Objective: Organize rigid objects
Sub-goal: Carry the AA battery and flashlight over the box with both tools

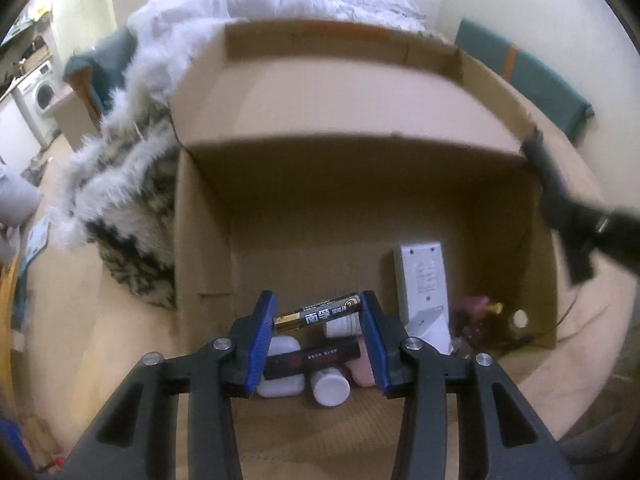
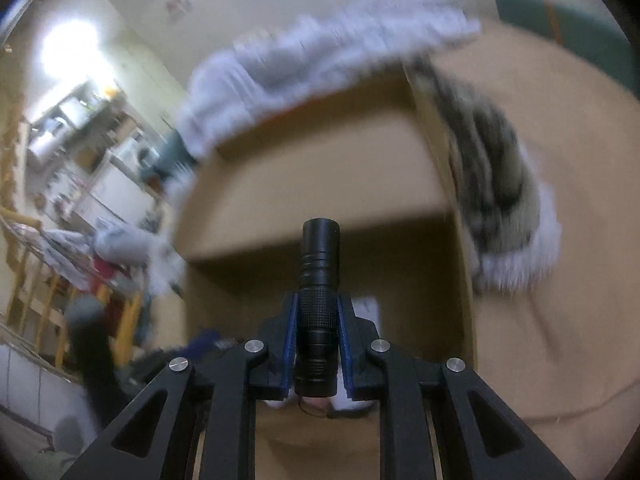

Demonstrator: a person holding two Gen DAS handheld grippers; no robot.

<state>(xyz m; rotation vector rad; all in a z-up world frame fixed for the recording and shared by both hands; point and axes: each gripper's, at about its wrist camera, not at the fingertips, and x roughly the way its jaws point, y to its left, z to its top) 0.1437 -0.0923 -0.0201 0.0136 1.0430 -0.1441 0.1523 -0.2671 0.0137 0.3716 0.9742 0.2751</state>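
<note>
Battery (image 1: 318,313) sits crosswise in your left gripper (image 1: 318,344), jaws closed on its ends above the cardboard box (image 1: 208,248); tilt and it may pop out. Your right gripper (image 2: 318,344) clamps the flashlight (image 2: 319,300) lengthwise over the box; it could slide forward.

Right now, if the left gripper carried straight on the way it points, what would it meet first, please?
Probably the clutter in the cardboard box: beyond the battery held by the left gripper lie a black bar and a white bottle. Depth is unclear.
</note>
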